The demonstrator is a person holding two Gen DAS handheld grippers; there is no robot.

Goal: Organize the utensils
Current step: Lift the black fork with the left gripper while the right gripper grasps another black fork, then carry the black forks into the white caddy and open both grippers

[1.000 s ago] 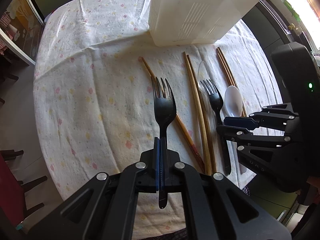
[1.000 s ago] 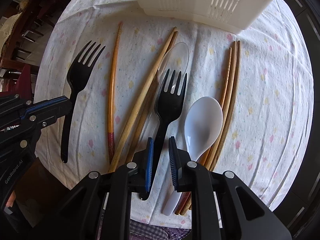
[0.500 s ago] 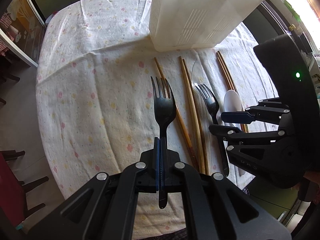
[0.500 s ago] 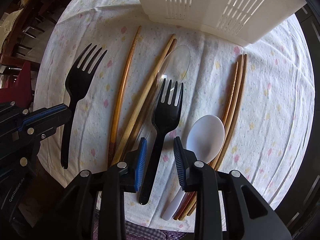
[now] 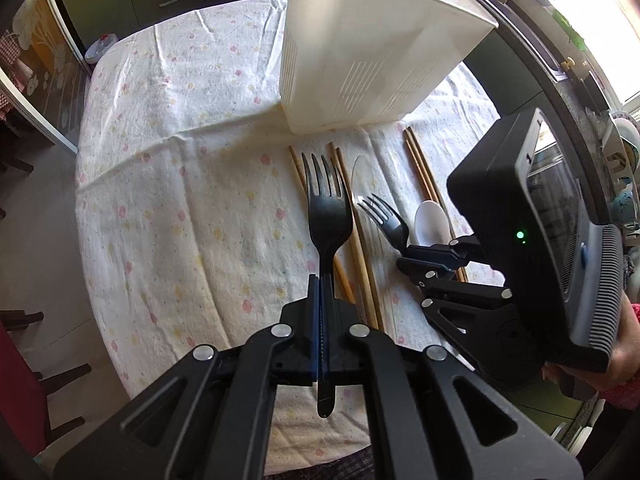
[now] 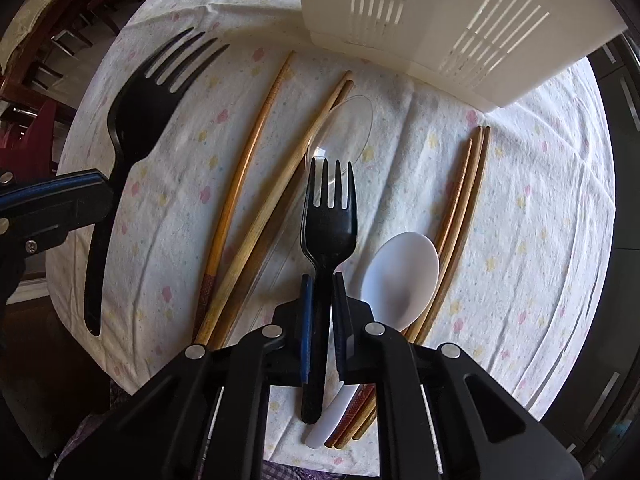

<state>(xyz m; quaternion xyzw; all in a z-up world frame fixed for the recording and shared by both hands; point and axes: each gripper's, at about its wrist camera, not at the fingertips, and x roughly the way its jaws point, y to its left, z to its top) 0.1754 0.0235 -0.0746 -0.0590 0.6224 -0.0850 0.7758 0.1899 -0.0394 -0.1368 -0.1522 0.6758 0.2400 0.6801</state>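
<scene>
My left gripper [image 5: 323, 284] is shut on a black plastic fork [image 5: 326, 210], held above the table with tines pointing at the white slotted utensil basket [image 5: 372, 52]. That fork also shows at the left of the right wrist view [image 6: 138, 120]. My right gripper [image 6: 320, 284] is shut on a second black fork [image 6: 329, 220], lifted off the cloth; it also shows in the left wrist view [image 5: 386, 220]. On the flowered tablecloth [image 5: 180, 200] lie a white spoon [image 6: 400, 276], a clear spoon [image 6: 344, 128] and several wooden chopsticks [image 6: 236, 184].
The basket [image 6: 440, 20] stands at the far side of the round table. A pair of chopsticks [image 6: 460, 208] lies right of the white spoon. Chairs [image 5: 24, 360] stand at the left, and a kitchen counter [image 5: 580, 60] runs along the right.
My right gripper opened around the second fork's handle, then shut on it and lifted it. My left gripper rose and moved forward with its fork.
</scene>
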